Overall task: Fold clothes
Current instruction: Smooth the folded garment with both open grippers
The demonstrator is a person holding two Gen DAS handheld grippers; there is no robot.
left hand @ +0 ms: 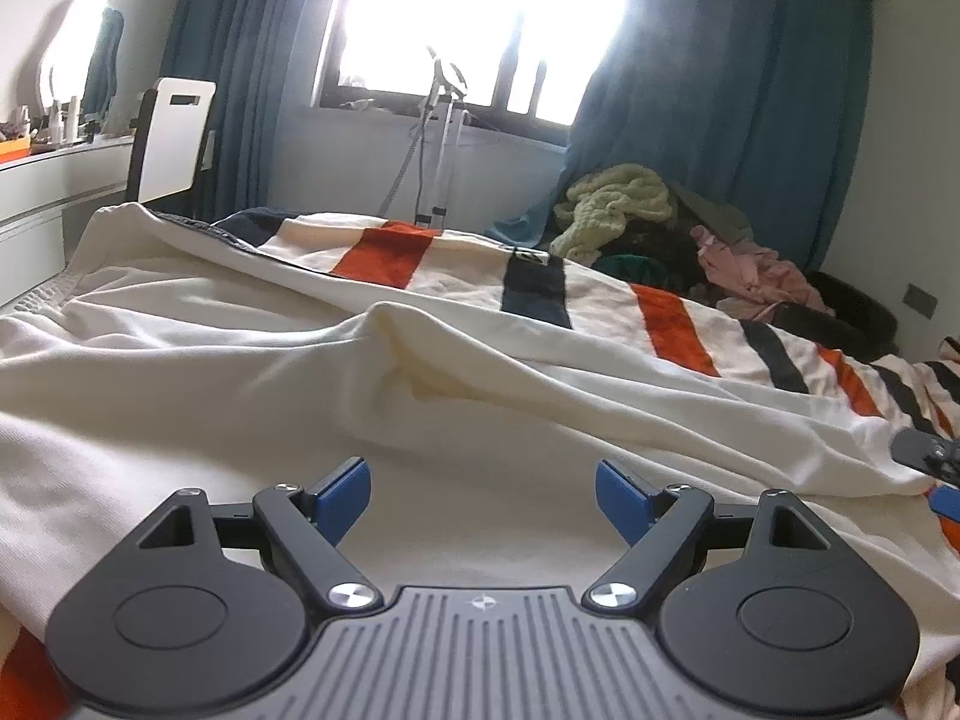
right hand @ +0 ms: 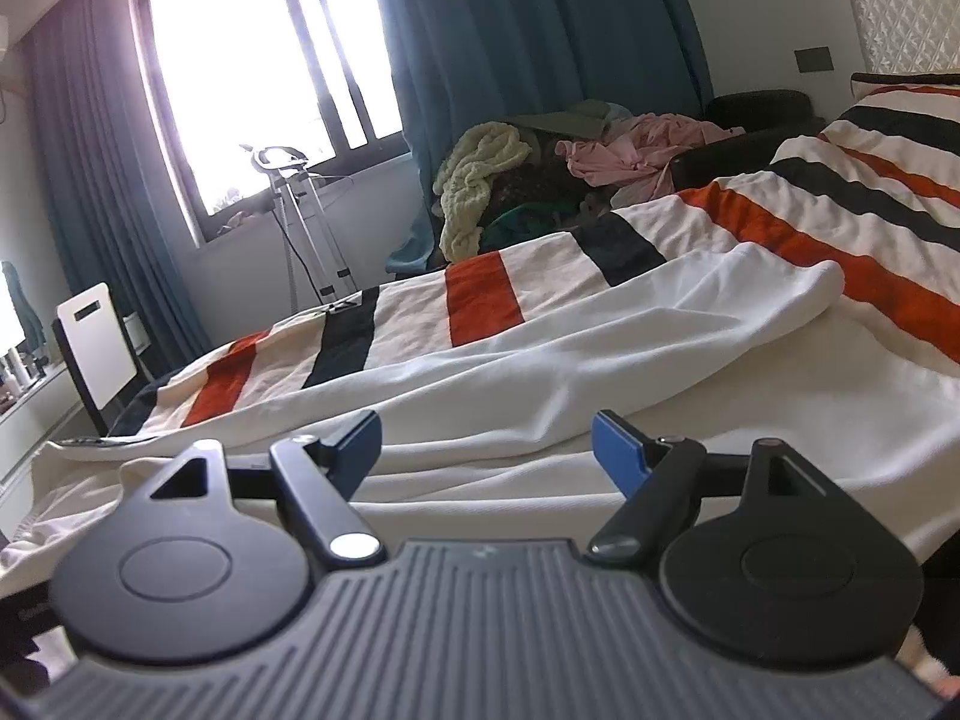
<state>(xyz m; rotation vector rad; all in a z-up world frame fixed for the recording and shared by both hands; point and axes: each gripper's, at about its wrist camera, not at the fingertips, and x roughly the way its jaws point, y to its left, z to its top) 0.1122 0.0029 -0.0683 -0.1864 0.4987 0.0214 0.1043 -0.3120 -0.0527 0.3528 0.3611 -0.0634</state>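
Your left gripper [left hand: 480, 498] and right gripper [right hand: 486, 450] both have their fingers apart, holding nothing, low over the rumpled cream cotton garment [left hand: 300, 372] spread across the striped blanket [right hand: 480, 300] near the bed's front edge. Pinch carelessly and you may catch the blanket beneath too.

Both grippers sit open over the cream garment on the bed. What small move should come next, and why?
Probably lower the left gripper and right gripper onto the near edge of the cream garment and close on it. Both are open and hold nothing, and the garment lies rumpled and unfolded across the striped blanket, so a fold seems to need a grasp first.
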